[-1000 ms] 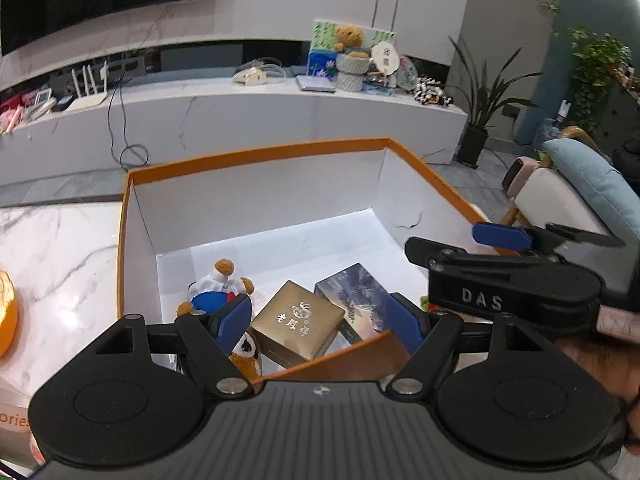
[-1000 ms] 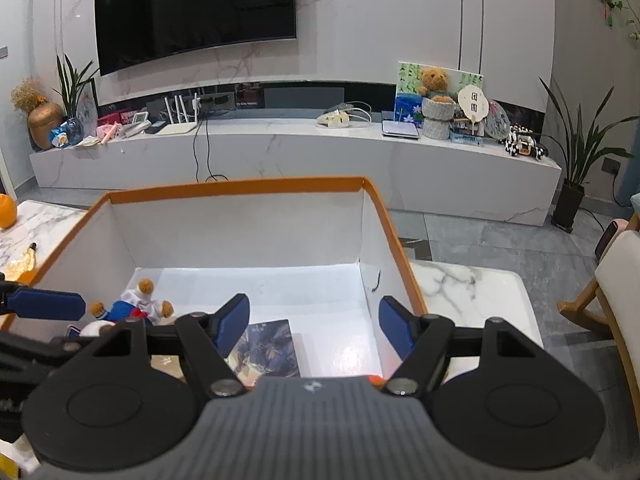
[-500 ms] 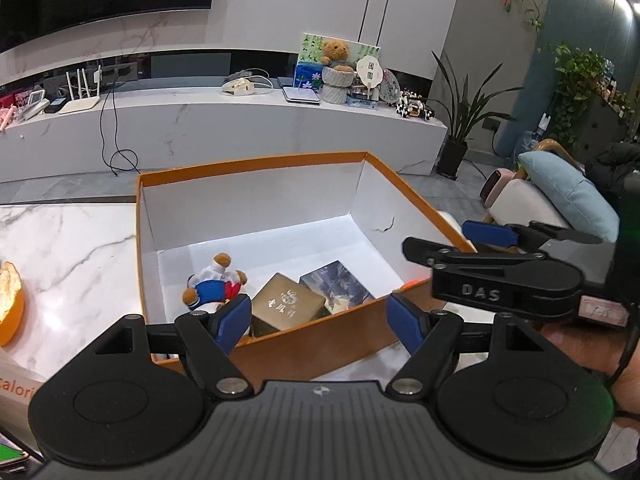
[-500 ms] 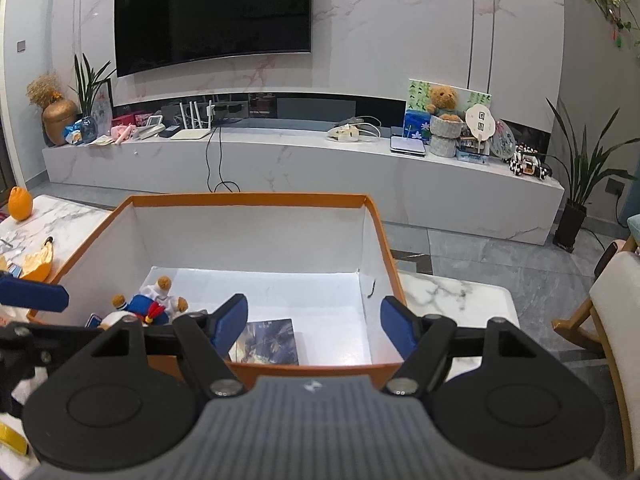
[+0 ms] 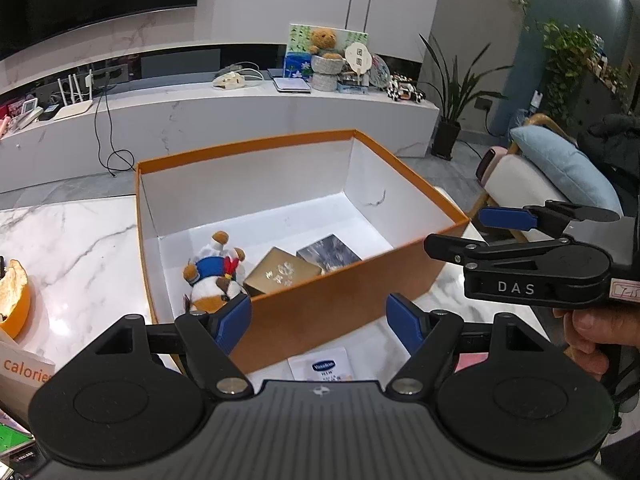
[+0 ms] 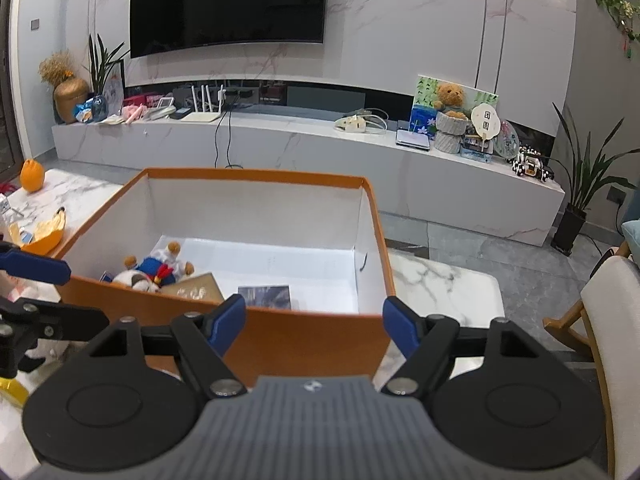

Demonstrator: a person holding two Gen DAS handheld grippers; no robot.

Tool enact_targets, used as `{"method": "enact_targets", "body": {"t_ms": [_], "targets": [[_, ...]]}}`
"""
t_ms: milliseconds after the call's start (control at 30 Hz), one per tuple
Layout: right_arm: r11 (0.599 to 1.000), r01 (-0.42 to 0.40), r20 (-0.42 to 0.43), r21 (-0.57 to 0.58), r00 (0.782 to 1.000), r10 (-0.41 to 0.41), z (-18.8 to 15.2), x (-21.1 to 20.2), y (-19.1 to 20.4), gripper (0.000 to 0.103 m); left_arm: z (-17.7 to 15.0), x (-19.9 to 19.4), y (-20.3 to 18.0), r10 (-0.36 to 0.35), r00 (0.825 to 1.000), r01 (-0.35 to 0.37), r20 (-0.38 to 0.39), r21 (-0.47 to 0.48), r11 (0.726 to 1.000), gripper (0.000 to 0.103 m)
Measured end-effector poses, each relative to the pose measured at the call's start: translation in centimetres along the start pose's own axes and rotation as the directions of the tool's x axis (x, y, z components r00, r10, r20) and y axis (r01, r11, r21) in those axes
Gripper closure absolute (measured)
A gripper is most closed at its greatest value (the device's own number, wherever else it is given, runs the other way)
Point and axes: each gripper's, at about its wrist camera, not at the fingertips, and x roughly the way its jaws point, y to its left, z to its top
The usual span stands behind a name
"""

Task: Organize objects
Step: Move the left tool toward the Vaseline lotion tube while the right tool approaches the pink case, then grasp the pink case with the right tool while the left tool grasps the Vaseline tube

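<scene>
An orange box (image 5: 340, 312) with a white inside stands on the marble table; it also shows in the right wrist view (image 6: 304, 340). In it lie a plush toy (image 5: 214, 276), a gold box (image 5: 280, 276) and a dark booklet (image 5: 328, 252). My left gripper (image 5: 320, 320) is open and empty, in front of the box's near wall. My right gripper (image 6: 314, 320) is open and empty, also in front of the near wall; it shows at the right of the left wrist view (image 5: 500, 232).
A white Vaseline packet (image 5: 324, 364) lies on the table before the box. Orange peel (image 5: 16, 300) and a carton marked "calories" (image 5: 24, 372) are at the left. An orange (image 6: 32, 176) sits far left. A chair (image 6: 612, 320) stands at the right.
Both grippers have pulled back and up from over the box; the near wall and the packet in front of it have come into view. Both stay open.
</scene>
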Motion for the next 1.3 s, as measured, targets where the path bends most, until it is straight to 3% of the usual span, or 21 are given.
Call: {"method": "enact_targets", "body": {"t_ms": [333,533,667,767,900,1033,1300], "targets": [[0.999,-0.020,-0.091,-0.025,0.996,0.017,-2.3,0.2,0.0,0.022,-2.0,1.3,-2.9,-0.044,0.994,0.055,-0.100,0.103,0.993,0.015],[0.999,-0.048,-0.176,-0.024,0.983,0.043,-3.4,0.6,-0.6,0.019,-3.4,2.7,-3.7,-0.018,0.986,0.039,-0.164,0.125,0.991,0.015],[0.976,-0.191,-0.270,-0.108,0.950,0.156,-4.5,0.6,-0.3,0.019,-4.4,4.0,-3.9,0.017,0.976,0.016,-0.215,0.150,0.989,0.015],[0.941,-0.246,-0.305,-0.234,0.937,0.169,-5.9,0.3,0.2,0.018,-5.1,4.5,-4.3,0.029,0.970,0.011,-0.240,0.162,0.987,0.015],[0.890,-0.371,-0.357,-0.264,0.895,0.267,-7.1,0.4,-0.4,0.018,-5.4,4.9,-4.6,0.037,0.963,0.009,-0.266,0.167,0.986,0.015],[0.855,-0.409,-0.389,-0.318,0.879,0.275,-8.2,0.5,-0.6,0.014,-5.4,5.5,-4.3,0.044,0.956,0.000,-0.290,0.148,0.989,0.015],[0.828,-0.457,-0.427,-0.326,0.852,0.302,-9.0,1.9,-1.2,0.012,-5.6,7.0,-3.3,0.039,0.943,-0.008,-0.329,0.094,0.995,0.015]]}}
